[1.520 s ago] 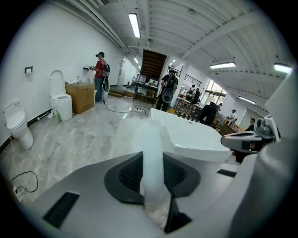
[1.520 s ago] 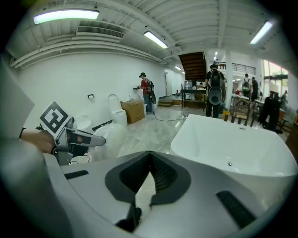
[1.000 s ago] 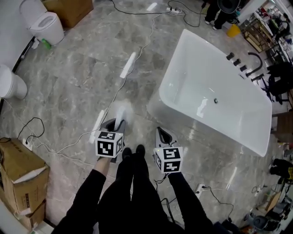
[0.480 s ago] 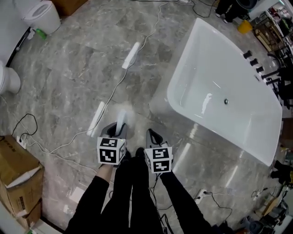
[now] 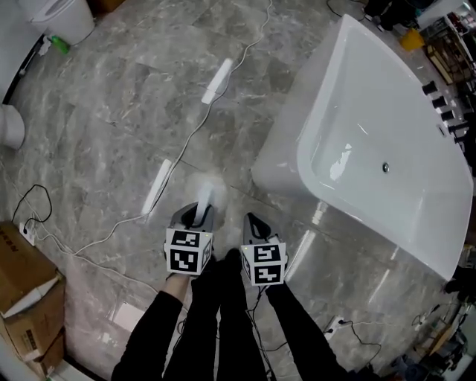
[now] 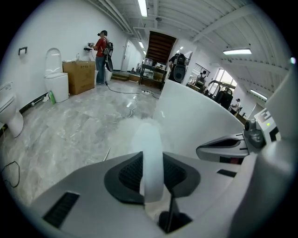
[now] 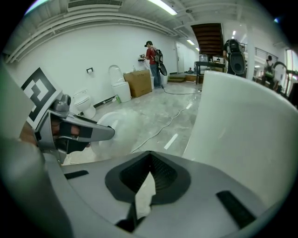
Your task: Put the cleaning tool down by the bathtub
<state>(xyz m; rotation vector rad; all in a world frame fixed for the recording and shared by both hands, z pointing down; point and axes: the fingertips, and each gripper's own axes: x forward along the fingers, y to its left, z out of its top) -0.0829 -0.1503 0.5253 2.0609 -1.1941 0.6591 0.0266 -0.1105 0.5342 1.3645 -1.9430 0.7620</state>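
Observation:
My left gripper (image 5: 198, 213) is shut on the pale, translucent handle of the cleaning tool (image 5: 204, 195). The tool's fluffy white head (image 5: 211, 180) hangs out ahead of the jaws, over the grey marble floor. In the left gripper view the handle (image 6: 152, 158) stands upright between the dark pads. My right gripper (image 5: 253, 222) is level beside it, shut with nothing in it. The white bathtub (image 5: 372, 141) lies to the right and ahead, its near corner close to both grippers. It fills the right of the left gripper view (image 6: 195, 116) and of the right gripper view (image 7: 247, 116).
White cables and two white power strips (image 5: 217, 80) (image 5: 157, 186) cross the floor ahead on the left. A toilet (image 5: 52, 16) stands far left, cardboard boxes (image 5: 21, 286) at lower left. Black taps (image 5: 446, 111) sit on the tub's far rim. A person (image 6: 101, 50) stands far off.
The view has moved forward: the tub's corner now lies nearer to both grippers. The grippers have drawn closer together. The left gripper's hold on the tool is unchanged.

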